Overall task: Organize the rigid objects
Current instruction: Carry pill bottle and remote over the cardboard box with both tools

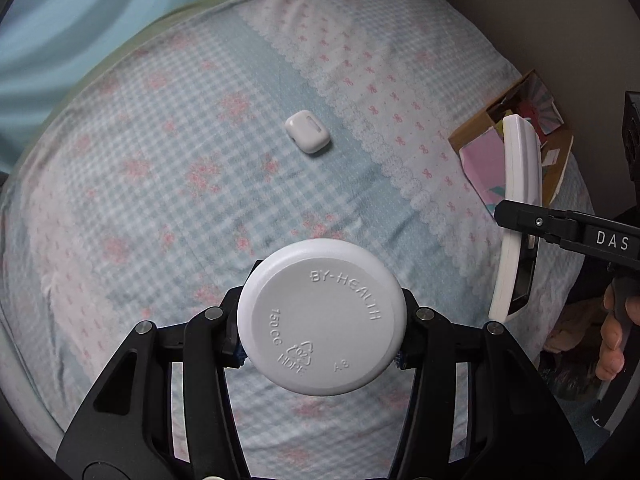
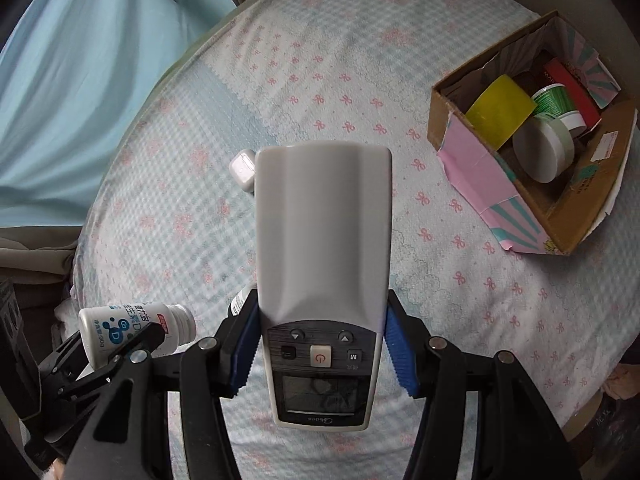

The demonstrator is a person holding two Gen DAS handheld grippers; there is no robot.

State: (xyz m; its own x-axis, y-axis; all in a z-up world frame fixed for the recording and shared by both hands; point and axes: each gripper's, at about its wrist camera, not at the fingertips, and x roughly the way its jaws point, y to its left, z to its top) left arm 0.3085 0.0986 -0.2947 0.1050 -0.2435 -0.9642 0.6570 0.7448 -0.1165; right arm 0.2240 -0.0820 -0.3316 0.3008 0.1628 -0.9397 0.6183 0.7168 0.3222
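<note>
My left gripper [image 1: 320, 340] is shut on a white pill bottle [image 1: 320, 316], its base facing the camera; the bottle also shows in the right wrist view [image 2: 132, 330]. My right gripper [image 2: 322, 340] is shut on a white remote control [image 2: 322, 248], held above the bed; the remote shows in the left wrist view [image 1: 518, 208] at the right. A white earbud case [image 1: 307, 131] lies on the bedsheet ahead; it shows in the right wrist view [image 2: 243, 170] partly behind the remote.
An open cardboard box [image 2: 472, 156] sits at the right on the bed, holding a yellow tape roll [image 2: 498, 110], a white jar [image 2: 542, 148], a green cup [image 2: 558, 102] and a red box. A blue curtain [image 2: 80, 80] hangs at the left.
</note>
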